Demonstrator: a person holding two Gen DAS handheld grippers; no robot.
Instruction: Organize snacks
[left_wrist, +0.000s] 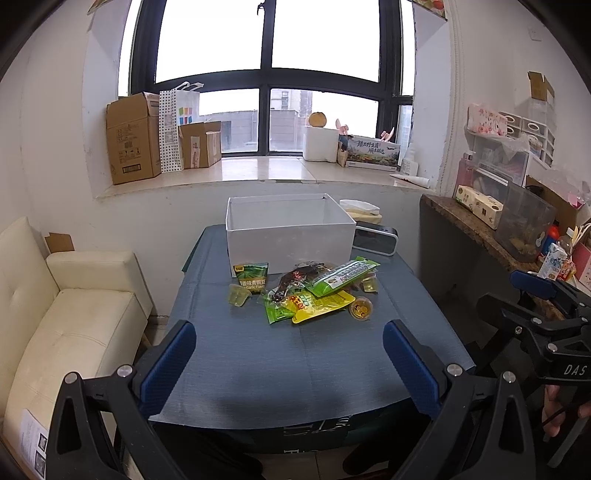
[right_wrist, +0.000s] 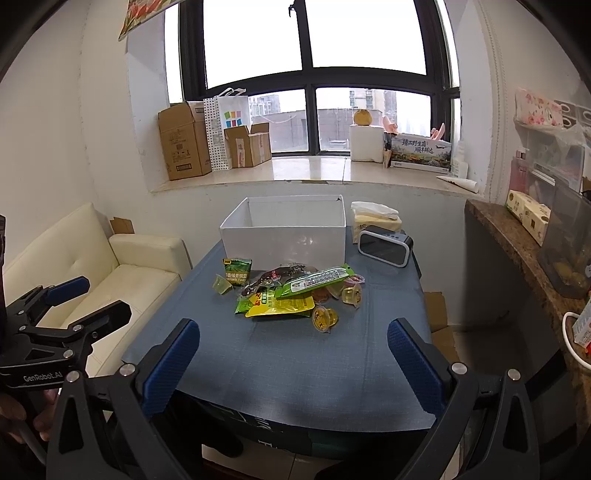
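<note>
- Nothing had yet been organized, to judge by the layout: the white box (left_wrist: 288, 236) stood at the far edge of the desk (left_wrist: 258, 362), and no snack showed inside it, though its floor was hidden behind the front wall.
- The snacks lay in a loose heap in the middle of the desk, just in front of the box and not in it.
- A green garlic-pea packet (left_wrist: 252, 276) leaned upright against the box's front wall, near its left corner, with a pale jelly cup (left_wrist: 239, 295) just beside it.
- A yellow pouch (left_wrist: 321, 307) lay flat at the near side of the heap; a long green packet (left_wrist: 341, 277) rested across the top, and a dark wrapped snack (left_wrist: 295, 277) lay between them and the box.
- An orange-topped jelly cup (right_wrist: 324, 318) sat on its side at the heap's near right edge, and another clear cup (right_wrist: 351, 294) sat just behind it.
- The left hand-held gripper (left_wrist: 290, 363) hovered over the desk's near edge with its blue pads wide apart and nothing between them.
- The right hand-held gripper (right_wrist: 293, 365) was likewise spread wide and held nothing, well short of the heap.
- What was left, by my reading, was everything: each packet and cup needed picking up and placing in the box.
- A small clock (right_wrist: 386, 245) and a tissue pack (right_wrist: 375, 218) stood at the far right corner, apart from the snacks.
</note>
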